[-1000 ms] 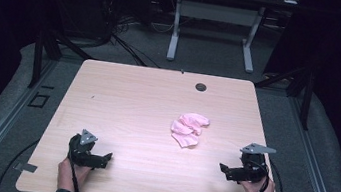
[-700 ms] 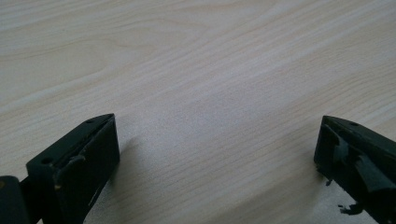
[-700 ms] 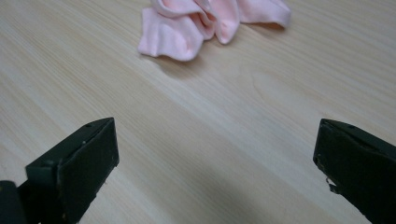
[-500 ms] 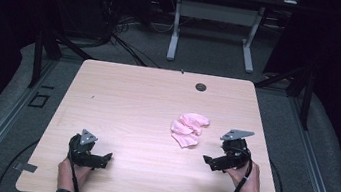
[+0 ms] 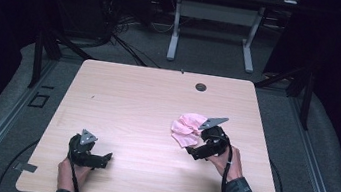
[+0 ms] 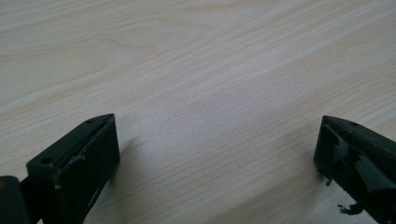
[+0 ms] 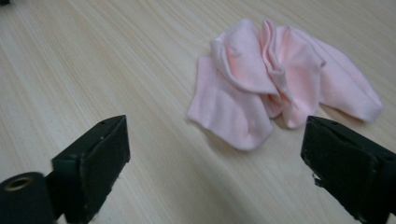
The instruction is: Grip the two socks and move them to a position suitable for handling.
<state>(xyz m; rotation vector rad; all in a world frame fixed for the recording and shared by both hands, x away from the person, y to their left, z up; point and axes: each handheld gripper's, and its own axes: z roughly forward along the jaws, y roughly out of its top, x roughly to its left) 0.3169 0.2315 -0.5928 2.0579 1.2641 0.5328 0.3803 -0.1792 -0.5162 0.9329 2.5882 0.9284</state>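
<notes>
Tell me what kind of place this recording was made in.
Probably a lab or workshop set up for recording: a bare wooden table on grey carpet, dark surroundings, cables trailing on the floor, and a second table's white legs behind.

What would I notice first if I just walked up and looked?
Probably the crumpled pink cloth, the only bright thing on the pale wooden table, lying right of the middle. The right tongs sit just short of it, jaws wide but just closing a little, nothing between them. The left tongs rest open near the front edge.
</notes>
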